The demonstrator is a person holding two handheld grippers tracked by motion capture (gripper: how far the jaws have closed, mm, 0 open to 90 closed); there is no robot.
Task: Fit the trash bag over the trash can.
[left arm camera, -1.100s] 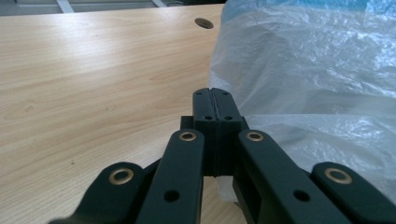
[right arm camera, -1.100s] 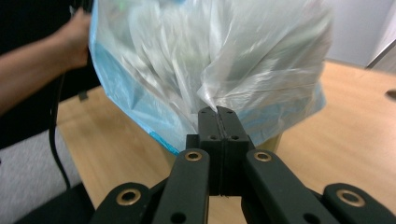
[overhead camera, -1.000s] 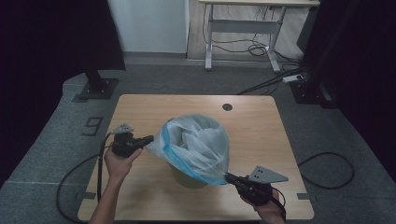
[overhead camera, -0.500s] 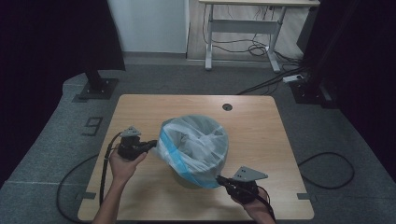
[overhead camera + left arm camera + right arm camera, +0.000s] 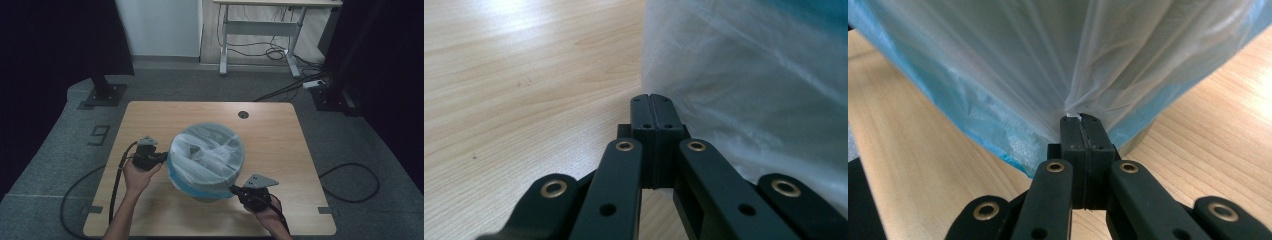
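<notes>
Both of my hands had come down and toward me since the earlier frames, and the plastic bag [image 5: 207, 155] had come lower with them, its blue-edged skirt now pulled down around the bin [image 5: 212, 195] instead of ballooning above it. That bag and bin stood near the middle of the wooden table [image 5: 280, 135], a little toward my edge.

At the bag's 9 o'clock, in the high view, my left gripper [image 5: 161, 159] sat against the rim. In the left gripper view [image 5: 655, 111] its jaws were pressed flat together with the pale film just beside the tips; whether any film was caught between them, I could not tell.

At about 5 o'clock from the bag, my right gripper [image 5: 236, 189] met the blue hem. The right gripper view [image 5: 1081, 125] showed those jaws clamped on a pinch of the film, with folds fanning up and outward from the tips and a white scrap poking out at the top.

Farther out, a round cable hole [image 5: 243, 114] lay at the table's 12 o'clock. A black cable [image 5: 118, 180] trailed from my left gripper off the near edge. Beyond the table, at 12 o'clock, stood a white-legged desk [image 5: 260, 30] on the grey floor [image 5: 350, 145].
</notes>
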